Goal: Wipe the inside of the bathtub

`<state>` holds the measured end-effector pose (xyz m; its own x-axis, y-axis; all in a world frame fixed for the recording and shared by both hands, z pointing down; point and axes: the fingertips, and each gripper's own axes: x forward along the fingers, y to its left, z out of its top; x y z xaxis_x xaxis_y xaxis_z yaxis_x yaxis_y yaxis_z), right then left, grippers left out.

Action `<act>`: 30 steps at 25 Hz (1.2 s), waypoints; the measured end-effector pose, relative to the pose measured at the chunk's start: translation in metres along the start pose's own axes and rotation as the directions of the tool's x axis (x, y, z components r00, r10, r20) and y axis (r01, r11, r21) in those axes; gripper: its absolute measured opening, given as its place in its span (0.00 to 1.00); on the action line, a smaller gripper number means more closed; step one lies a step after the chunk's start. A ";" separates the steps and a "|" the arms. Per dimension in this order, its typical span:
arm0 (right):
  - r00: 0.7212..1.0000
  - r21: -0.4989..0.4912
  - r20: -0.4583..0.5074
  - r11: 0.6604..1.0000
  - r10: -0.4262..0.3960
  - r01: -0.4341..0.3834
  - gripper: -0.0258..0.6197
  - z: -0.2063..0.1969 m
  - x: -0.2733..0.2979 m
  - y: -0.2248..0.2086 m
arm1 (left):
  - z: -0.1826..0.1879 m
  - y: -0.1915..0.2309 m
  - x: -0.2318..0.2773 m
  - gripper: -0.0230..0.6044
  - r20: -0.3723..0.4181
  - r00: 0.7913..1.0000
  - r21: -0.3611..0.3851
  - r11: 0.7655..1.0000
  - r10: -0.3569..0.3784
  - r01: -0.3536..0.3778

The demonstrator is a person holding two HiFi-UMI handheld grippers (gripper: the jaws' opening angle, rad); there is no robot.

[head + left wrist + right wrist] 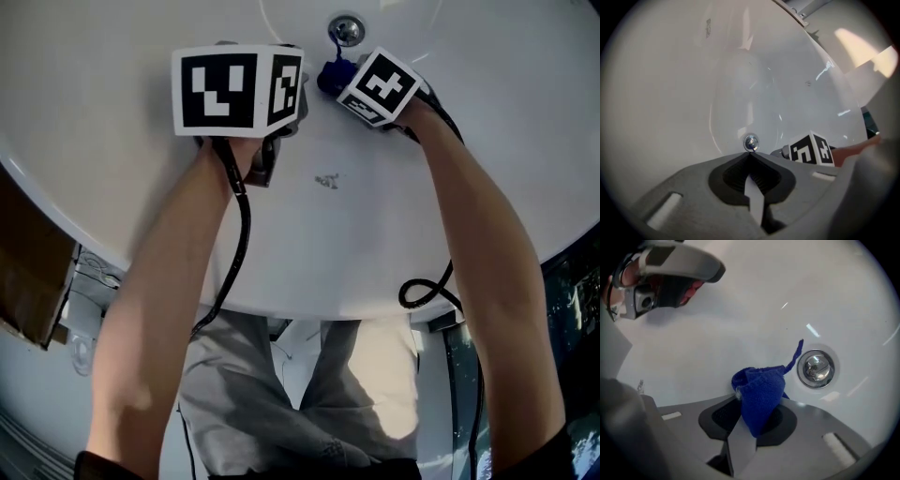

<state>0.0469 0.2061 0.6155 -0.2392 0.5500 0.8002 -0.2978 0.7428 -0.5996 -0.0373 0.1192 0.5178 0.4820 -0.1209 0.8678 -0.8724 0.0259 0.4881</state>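
Observation:
The white bathtub (pixel 141 197) fills the head view, its chrome drain (pixel 346 30) at the top. My right gripper (pixel 330 79) is shut on a blue cloth (pixel 760 394), bunched between its jaws just left of the chrome drain (pixel 815 369), against the tub's inner wall; a loose blue thread (pixel 795 355) trails up from it. The blue cloth (pixel 333 74) peeks out beside the right marker cube. My left gripper (pixel 750 157) is shut with nothing in it, held over the tub wall left of the right one, pointing toward the drain (pixel 751 143).
A small dark speck (pixel 326 180) marks the tub wall below the grippers. A brown cardboard box (pixel 33 267) sits outside the rim at the left. Black cables (pixel 427 291) hang from both grippers over the rim. My legs stand against the tub's near edge.

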 end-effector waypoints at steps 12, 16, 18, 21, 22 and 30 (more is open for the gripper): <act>0.990 0.005 0.056 0.991 0.132 -0.132 0.18 -0.028 -0.011 0.044 | -0.017 -0.034 0.011 0.04 -0.011 0.999 -0.042 0.998 -0.043 0.043; 0.980 0.005 0.083 0.983 0.183 -0.184 0.18 -0.073 -0.094 0.051 | 0.007 -0.120 -0.003 0.04 -0.014 0.999 -0.031 0.998 -0.050 0.049; 0.978 -0.006 0.088 0.982 0.189 -0.190 0.18 -0.074 -0.096 0.059 | 0.002 -0.122 -0.005 0.04 -0.030 0.998 -0.007 0.999 -0.050 0.049; 0.977 -0.026 0.100 0.982 0.189 -0.187 0.18 -0.042 -0.051 0.082 | -0.027 -0.064 -0.007 0.04 -0.059 0.998 0.043 0.998 -0.031 0.034; 0.976 -0.030 0.103 0.981 0.193 -0.191 0.18 -0.034 -0.040 0.091 | -0.036 -0.049 -0.009 0.04 -0.062 0.998 0.043 0.999 -0.026 0.029; 0.961 -0.016 0.189 0.979 0.204 -0.205 0.18 -0.026 -0.056 0.129 | -0.032 -0.053 -0.035 0.04 -0.060 0.998 0.059 0.998 -0.027 0.030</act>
<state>0.0456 0.2808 0.4938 -0.4654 0.6076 0.6436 -0.2276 0.6206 -0.7504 -0.0053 0.1540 0.4643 0.5091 -0.0615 0.8585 -0.8607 -0.0359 0.5078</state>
